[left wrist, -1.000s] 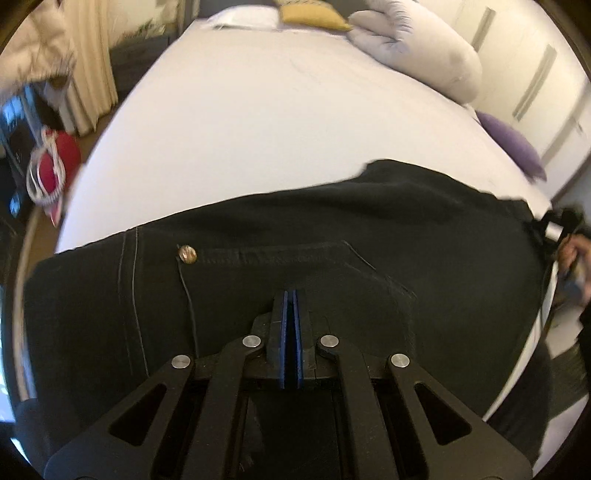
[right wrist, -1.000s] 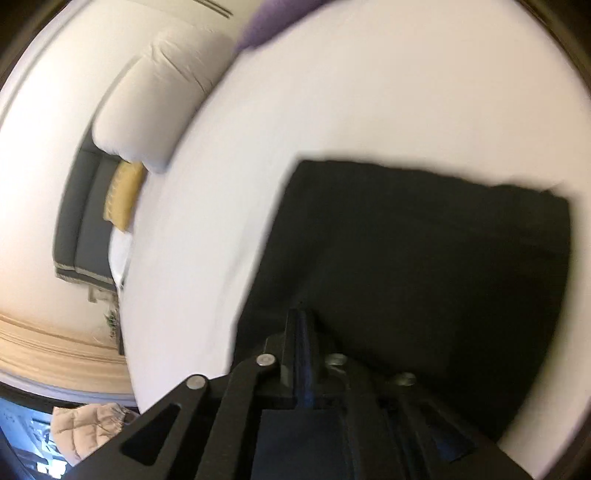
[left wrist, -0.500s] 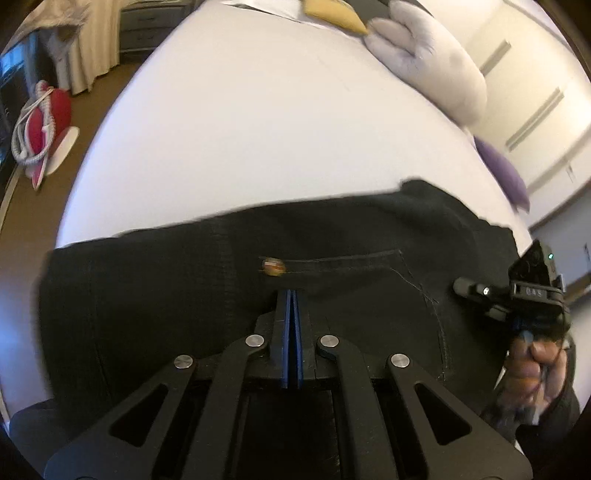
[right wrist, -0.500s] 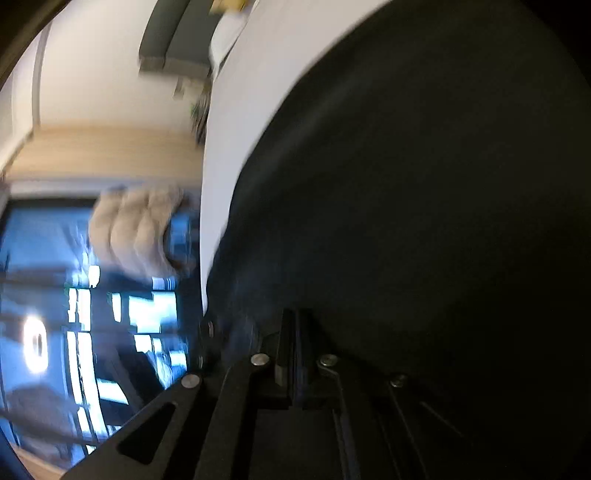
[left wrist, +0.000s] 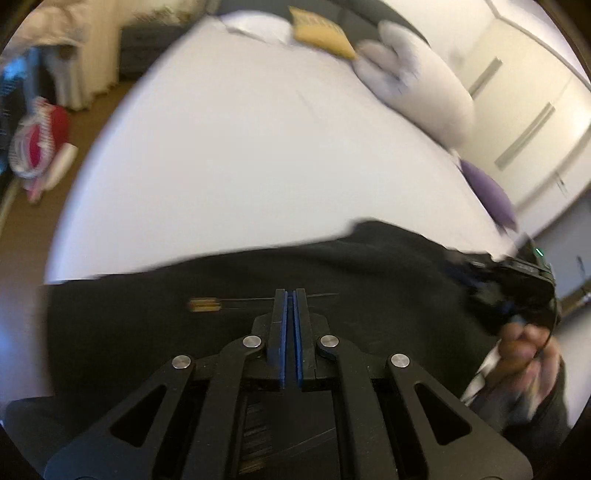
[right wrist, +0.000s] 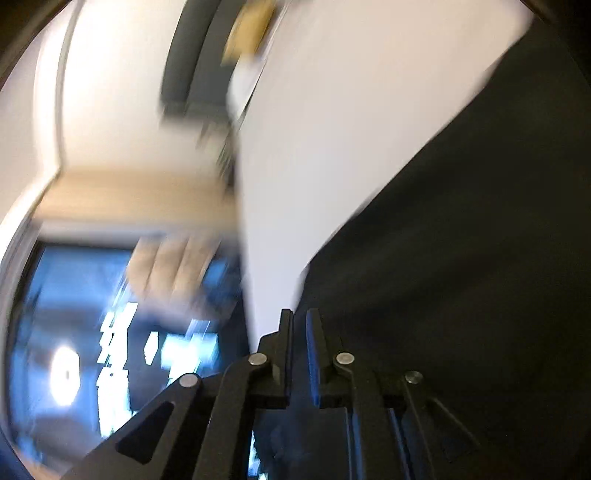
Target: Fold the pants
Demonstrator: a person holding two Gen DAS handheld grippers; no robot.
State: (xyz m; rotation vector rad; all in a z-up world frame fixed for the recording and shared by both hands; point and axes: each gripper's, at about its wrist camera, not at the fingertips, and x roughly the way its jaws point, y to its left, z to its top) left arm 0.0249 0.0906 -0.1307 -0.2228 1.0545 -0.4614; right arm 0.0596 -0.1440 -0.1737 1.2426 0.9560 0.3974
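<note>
On the bed, nearest edge: the black pants (left wrist: 369, 280) were seen spread flat across the near side of the white bed (left wrist: 258, 155).
Left gripper (left wrist: 290, 295): its blue-lined jaws were seen pressed together over the pants; whether cloth was pinched between them could not be told.
Rivet (left wrist: 203, 305): a brass smear was seen on the pants, just left of the left gripper.
Right gripper (right wrist: 299, 317): its jaws were seen nearly together with a thin gap, at the pants' edge; a grip could not be confirmed.
Far side of the bed: a white pillow (left wrist: 424, 88), a yellow cushion (left wrist: 323, 35) and a purple cushion (left wrist: 487, 192) were seen.
</note>
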